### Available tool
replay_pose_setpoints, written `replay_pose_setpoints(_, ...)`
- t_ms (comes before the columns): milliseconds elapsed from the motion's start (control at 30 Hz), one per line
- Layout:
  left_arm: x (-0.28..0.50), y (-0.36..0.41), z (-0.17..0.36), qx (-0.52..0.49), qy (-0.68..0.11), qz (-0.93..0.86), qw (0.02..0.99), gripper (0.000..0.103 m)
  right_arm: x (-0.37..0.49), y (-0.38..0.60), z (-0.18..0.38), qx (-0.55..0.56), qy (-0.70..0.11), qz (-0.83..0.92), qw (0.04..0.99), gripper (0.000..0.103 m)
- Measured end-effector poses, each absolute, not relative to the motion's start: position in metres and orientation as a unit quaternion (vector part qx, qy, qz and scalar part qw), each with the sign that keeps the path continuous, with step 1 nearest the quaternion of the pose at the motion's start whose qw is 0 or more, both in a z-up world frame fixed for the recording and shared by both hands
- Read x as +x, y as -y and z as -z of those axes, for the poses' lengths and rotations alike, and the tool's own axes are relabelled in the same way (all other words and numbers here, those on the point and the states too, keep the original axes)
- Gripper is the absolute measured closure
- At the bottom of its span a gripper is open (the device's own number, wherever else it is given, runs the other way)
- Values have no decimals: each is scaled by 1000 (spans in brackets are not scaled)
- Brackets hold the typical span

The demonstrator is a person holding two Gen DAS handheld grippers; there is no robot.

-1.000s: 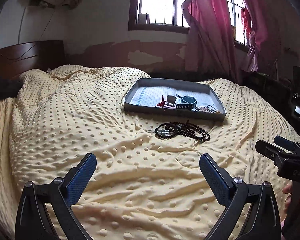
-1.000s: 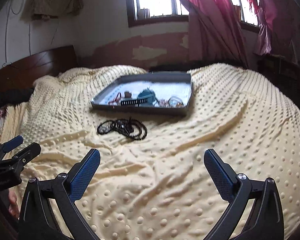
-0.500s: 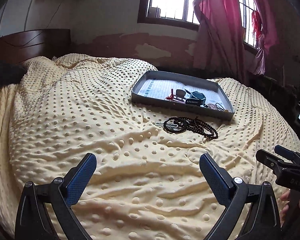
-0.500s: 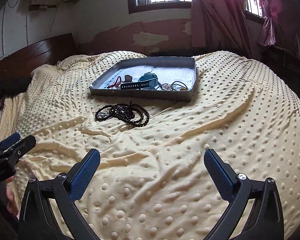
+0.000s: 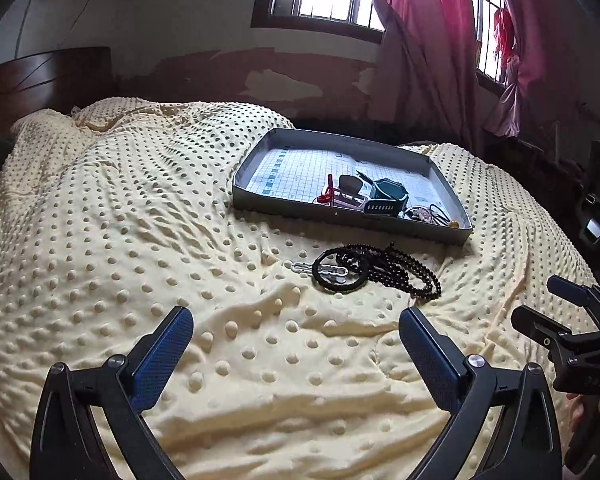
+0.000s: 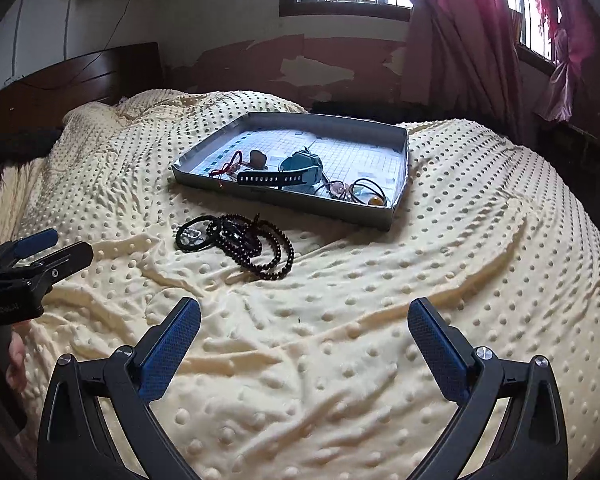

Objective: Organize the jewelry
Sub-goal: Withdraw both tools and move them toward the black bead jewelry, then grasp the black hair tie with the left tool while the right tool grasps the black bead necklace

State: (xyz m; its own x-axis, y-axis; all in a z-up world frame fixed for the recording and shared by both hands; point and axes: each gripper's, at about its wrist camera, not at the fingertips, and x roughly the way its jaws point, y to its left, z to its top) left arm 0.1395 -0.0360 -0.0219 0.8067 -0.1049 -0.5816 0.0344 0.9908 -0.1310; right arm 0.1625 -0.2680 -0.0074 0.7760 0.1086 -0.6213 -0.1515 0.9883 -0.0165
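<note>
Nearest the cameras, both tools hang above the yellow dotted blanket [image 5: 120, 264] with nothing in them: the left gripper [image 5: 296, 344] has its blue pads spread wide, and so does the right gripper [image 6: 304, 334]. Each also shows at the edge of the other's view, held by a hand whose fingers are only partly seen. Just beyond them, on the blanket, lies the loose jewelry: a tangle of dark beads [image 5: 384, 270] with a black ring [image 5: 342, 270] overlapping its left end and a pale chain link piece [image 5: 320, 269] lying across that ring. How many bead strands are in the tangle I cannot tell; they coil over one another. Farther on, near but apart from the beads, sits one grey tray [image 5: 260, 196] with a grid-printed floor, already holding a cluster along its near wall: a red loop [image 6: 230, 166], a teal watch [image 6: 300, 164] with its black strap [image 6: 276, 178] laid along the edge, a brown piece, and some thin rings at the right corner, too small to count. This looks like the approach step, with the beads still to be picked up. The next move probably calls for lowering one gripper over the tangle and closing on several strands at once, since soft blanket folds may get pinched with them.
</note>
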Motion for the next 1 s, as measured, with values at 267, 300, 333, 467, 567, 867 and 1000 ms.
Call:
replay_pose_setpoints(267,203,31,40,-102,-351,62,929,20,220,278,12,-33,-337,-82,937,2)
replay_pose_setpoints(300,211,31,45,-112,-360,73,923,22,226,280,14,-23,-340,-86,936,2)
replay_pose_setpoints(333,216,30,48,-118,-365,80,920,29,232,281,18,-15,-343,-90,935,7)
replay_pose_setpoints(467,232,28,64,-140,-385,103,906,44,250,276,33,-17,-362,-109,926,29)
replay_pose_setpoints(567,238,25,72,-162,-389,116,899,49,261,265,44,-29,-372,-117,920,34)
replay_pose_setpoints(867,258,33,86,-162,-421,137,882,54,288,254,54,-31,-385,-120,915,46)
replay_pose_setpoints(1000,256,30,88,-180,-423,138,877,68,287,252,61,-34,-392,-121,911,46)
